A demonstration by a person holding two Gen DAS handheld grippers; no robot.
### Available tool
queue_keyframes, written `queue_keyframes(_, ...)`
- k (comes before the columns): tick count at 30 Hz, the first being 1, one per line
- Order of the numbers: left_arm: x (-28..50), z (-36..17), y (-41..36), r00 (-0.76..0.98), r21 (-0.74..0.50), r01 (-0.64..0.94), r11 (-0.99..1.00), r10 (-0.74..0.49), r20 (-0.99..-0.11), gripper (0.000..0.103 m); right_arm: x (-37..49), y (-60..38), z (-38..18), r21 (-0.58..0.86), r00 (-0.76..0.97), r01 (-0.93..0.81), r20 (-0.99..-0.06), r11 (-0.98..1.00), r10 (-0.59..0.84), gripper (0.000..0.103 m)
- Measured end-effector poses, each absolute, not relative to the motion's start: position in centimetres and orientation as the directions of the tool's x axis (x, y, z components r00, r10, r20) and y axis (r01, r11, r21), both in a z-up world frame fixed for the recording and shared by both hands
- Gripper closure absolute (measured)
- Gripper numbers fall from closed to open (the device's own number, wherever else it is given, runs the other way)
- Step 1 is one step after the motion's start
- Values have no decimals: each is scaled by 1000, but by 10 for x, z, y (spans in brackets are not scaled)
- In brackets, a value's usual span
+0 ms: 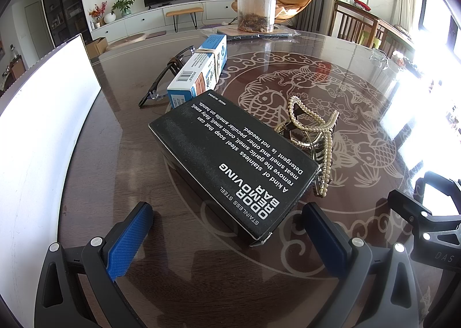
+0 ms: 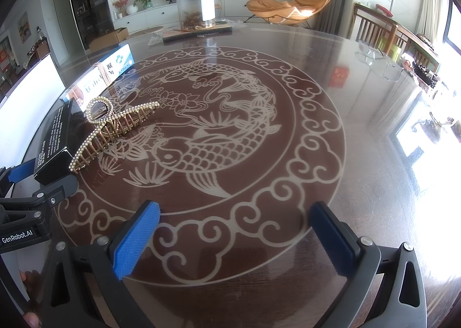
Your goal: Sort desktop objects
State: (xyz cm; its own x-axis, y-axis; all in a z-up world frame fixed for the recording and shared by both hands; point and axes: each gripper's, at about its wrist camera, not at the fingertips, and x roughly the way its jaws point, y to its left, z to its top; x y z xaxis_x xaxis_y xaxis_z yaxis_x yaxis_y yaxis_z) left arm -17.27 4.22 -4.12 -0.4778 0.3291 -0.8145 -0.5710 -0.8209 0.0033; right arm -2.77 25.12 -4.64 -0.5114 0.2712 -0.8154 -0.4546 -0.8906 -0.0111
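**Lining up on the black box, with a hair clip leaning close by**

Sorting is judged to be at its start: nothing is held. In the left wrist view, the left gripper (image 1: 227, 244) is seen at the bottom of the frame with its blue pads spread wide, and the near corner of the black box (image 1: 233, 166) lies between them without being touched. The box (lettered "ODOR REMOVING BAR") sits at the centre of the frame on the glass-topped table (image 1: 360, 74). A pearl hair clip (image 1: 312, 140) rests just right of it, touching or nearly touching its long edge; which of the two cannot be told. Above the box, a blue-and-white carton (image 1: 198, 68) bound with a rubber band is seen, and eyeglasses (image 1: 164, 77) lie against its left side. A white board (image 1: 43, 114) fills the left of the frame, and a clear jar (image 1: 255, 8) stands at upper centre.

In the right wrist view, the right gripper (image 2: 233, 238) is likewise spread and empty at lower centre, over bare table, with the clip at left of frame.

The risks are judged as follows. If the box is lifted or slid, the clip may be dragged or toppled. The box is presented cornerwise, so a closing grip could twist it out of the pads. The glass looks slick, so a nudged object may skate.
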Motion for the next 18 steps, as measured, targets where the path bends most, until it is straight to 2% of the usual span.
queue_keyframes(18,-173,-41,43,-477,2,-571,-821,330,-815,0,-28,251,-46,-11,-511,-455,-815,-891,271,0)
